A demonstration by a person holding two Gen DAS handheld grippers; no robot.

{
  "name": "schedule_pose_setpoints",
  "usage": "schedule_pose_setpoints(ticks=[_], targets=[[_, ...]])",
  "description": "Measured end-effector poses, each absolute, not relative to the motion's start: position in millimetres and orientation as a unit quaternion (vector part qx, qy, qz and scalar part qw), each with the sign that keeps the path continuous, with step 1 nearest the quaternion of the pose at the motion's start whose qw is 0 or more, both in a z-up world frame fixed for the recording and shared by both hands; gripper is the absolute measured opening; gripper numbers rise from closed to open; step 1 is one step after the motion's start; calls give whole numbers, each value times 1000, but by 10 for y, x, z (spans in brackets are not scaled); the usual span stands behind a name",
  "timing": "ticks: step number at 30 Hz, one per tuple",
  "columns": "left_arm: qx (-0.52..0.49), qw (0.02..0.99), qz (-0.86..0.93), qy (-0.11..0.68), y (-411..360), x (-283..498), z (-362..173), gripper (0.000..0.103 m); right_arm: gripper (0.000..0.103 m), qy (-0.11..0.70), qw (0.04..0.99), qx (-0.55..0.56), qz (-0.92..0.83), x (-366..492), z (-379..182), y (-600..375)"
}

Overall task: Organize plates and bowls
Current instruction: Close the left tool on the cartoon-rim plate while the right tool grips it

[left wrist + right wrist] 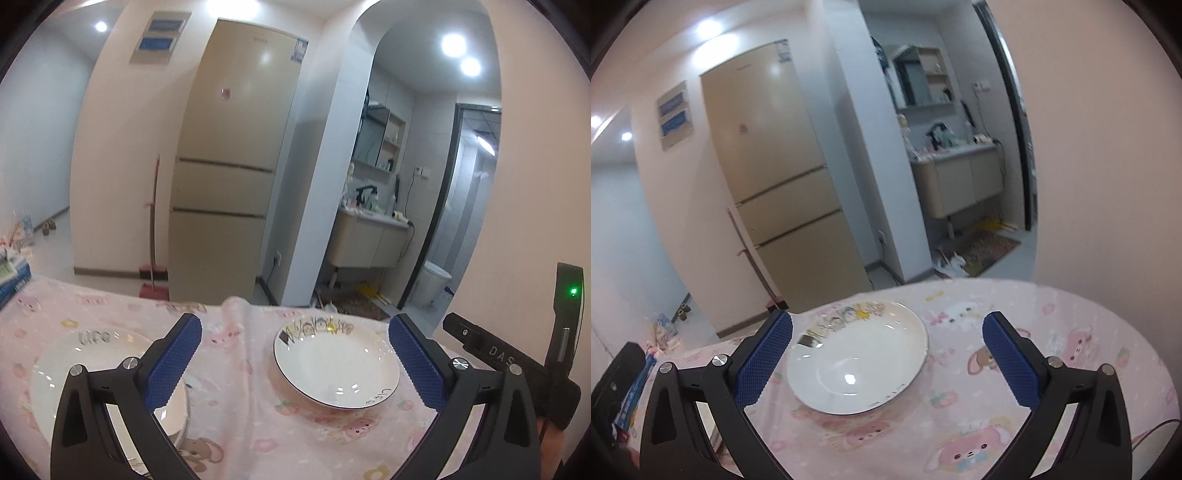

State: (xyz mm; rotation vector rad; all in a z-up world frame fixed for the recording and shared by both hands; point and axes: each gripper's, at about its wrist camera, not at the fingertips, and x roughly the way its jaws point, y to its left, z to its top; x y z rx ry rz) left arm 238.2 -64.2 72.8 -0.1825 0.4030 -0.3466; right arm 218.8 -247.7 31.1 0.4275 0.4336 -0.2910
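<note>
I hold both grippers, left (295,365) and right (886,365), spread wide and empty. The plate (857,358) lies lower centre on the cloth (1015,332). My pads could skid on its glossy rim. Only the left view shows a second plate (74,365), lower left.

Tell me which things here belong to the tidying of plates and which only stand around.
For the job: decorated plate, second plate, left gripper, right gripper.
Standing around: pink tablecloth, fridge, broom, washbasin cabinet.
</note>
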Motion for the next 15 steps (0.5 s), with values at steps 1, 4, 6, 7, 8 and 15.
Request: schedule_pose_setpoints(ticks=[1,4,6,7,8,15], targets=[[-94,958,-170,213,-685,2470,685,101,103,222,938,217,-150,2247,262,-2541],[-108,942,-165,271,-800,2776,503,92,103,255,923,238,-163,2415,92,-2707],[-124,931,-167,299,-833,2965,386,91,103,276,914,242,-175,2518,-11,-2782],[-132,927,-166,311,-848,3043,336,89,103,287,909,246,-176,2581,-67,-2825],[-143,920,-166,326,-860,3142,258,86,103,298,905,252,-170,2638,-125,-2857],[-203,884,-182,381,-935,3476,-209,71,95,359,872,310,-117,2915,-537,-2953]])
